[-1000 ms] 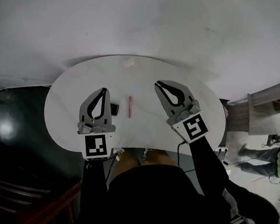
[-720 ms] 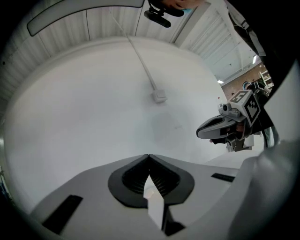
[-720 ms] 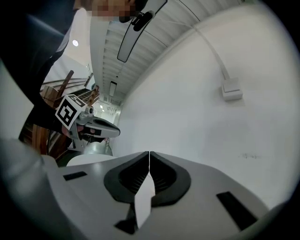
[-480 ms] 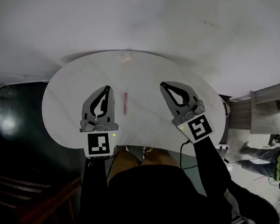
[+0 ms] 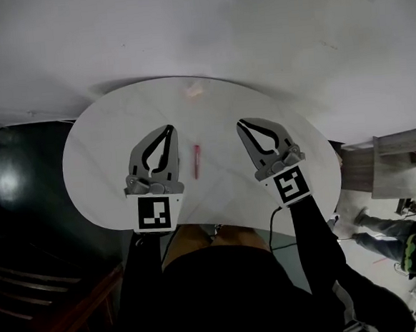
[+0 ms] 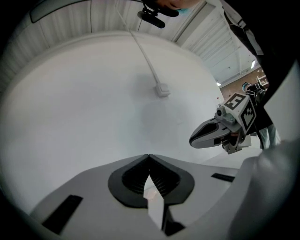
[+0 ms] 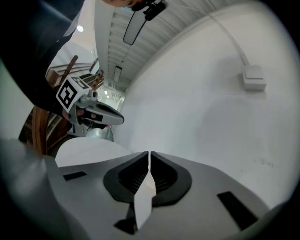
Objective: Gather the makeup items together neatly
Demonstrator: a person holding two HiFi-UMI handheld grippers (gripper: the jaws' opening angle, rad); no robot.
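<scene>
**Q:** Backdrop?
**A:** A white wall (image 6: pixel 84 93) behind. In front of it is a white oval table (image 5: pixel 101 177), with a person (image 5: pixel 232 289) at the near edge and dark sleeves (image 5: pixel 310 239) reaching fwd.

**Q:** The claws?
**A:** The left gripper (image 5: pixel 169 128) and right gripper (image 5: pixel 240 123) are held side by side over the tabletop, both pointing away from the person. Both are clenched: the jaws meet at the tips w/ nothing btwn them, and no item is gripped.

**Q:** And the makeup?
**A:** A pink makeup pencil (image 5: pixel 197 160) lies flat on the table btwn the two grippers, its length running away from the person. It sits nearer the left one and is apart from both. Only bare tabletop lies btwn each claw and the pencil.

**Q:** Anything smaller?
**A:** A small pale-pink item (image 5: pixel 193 91) nr the table's far edge, well apart from the pencil and both claws. It is too blurred to ID.
</scene>
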